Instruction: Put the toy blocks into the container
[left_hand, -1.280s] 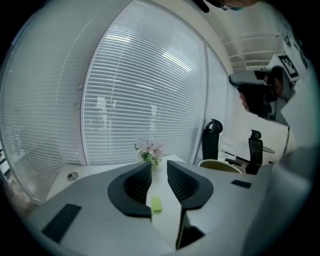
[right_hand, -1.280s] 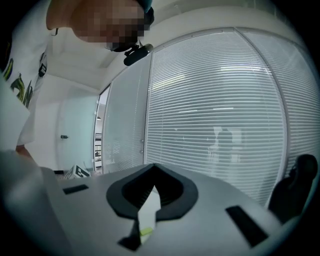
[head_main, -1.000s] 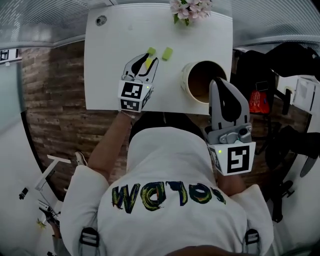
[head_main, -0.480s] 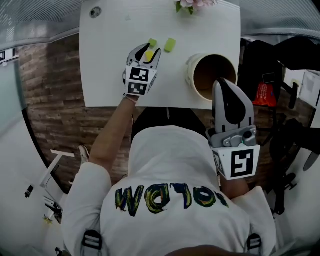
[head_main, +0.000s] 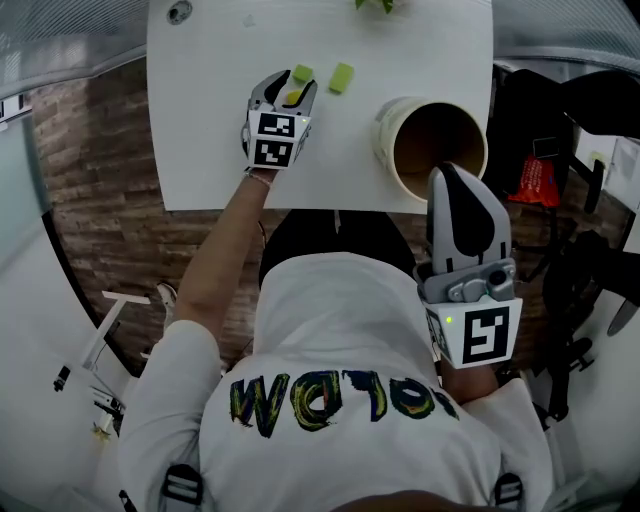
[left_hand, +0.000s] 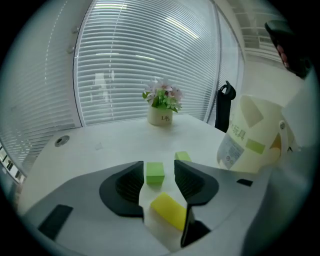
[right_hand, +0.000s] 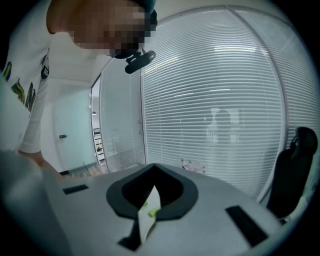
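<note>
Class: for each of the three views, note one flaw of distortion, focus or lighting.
Left gripper view: fisheye bows the window blinds; the yellow block nearest the lens looks slightly soft. Right gripper view: same bowing, black corners. Head view: dim, only the white table reads bright.

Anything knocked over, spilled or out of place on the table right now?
Nothing stands out. The container stands upright; the yellow block, the left green block and the right green block lie apart on the white table.
</note>
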